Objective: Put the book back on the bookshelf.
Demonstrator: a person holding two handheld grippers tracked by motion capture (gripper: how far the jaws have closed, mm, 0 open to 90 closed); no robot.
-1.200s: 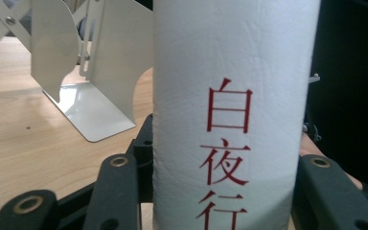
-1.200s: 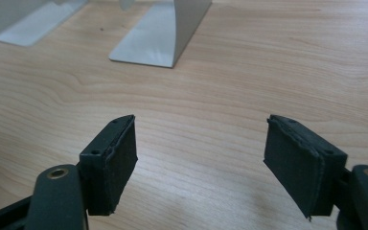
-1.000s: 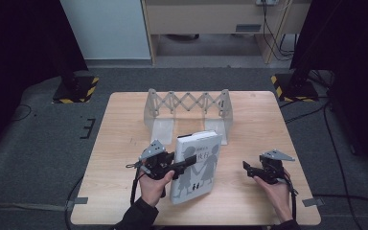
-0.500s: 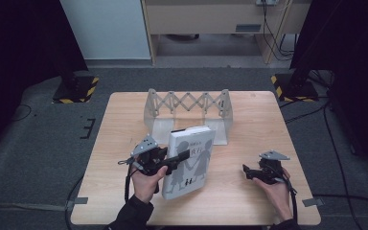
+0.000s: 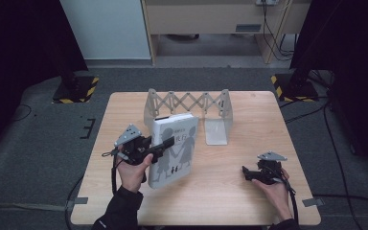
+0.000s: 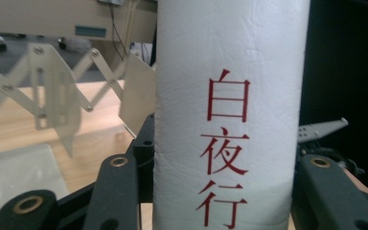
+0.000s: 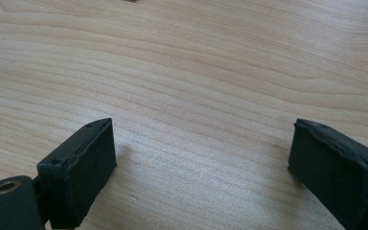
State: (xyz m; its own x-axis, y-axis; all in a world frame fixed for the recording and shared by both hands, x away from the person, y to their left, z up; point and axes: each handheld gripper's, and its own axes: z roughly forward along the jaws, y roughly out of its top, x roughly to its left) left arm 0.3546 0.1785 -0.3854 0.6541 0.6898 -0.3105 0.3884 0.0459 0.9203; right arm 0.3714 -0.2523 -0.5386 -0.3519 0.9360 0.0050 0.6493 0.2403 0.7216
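Gripping the white book (image 5: 175, 146) by its spine, my left gripper (image 5: 165, 145) is holding it upright near the folding rack (image 5: 187, 103). My right gripper (image 5: 246, 173) is resting jaws apart on the table (image 5: 249, 120), right.

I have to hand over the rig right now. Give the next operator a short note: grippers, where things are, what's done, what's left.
Left gripper: shut on the spine of the white book, held lifted and tilted in front of the rack.
Right gripper: open, empty, low over the table at the near right.
Expanding book rack: at the table's far side, nothing in it.
Done: book picked up.
Left, probably: stand the book in the rack, then release.
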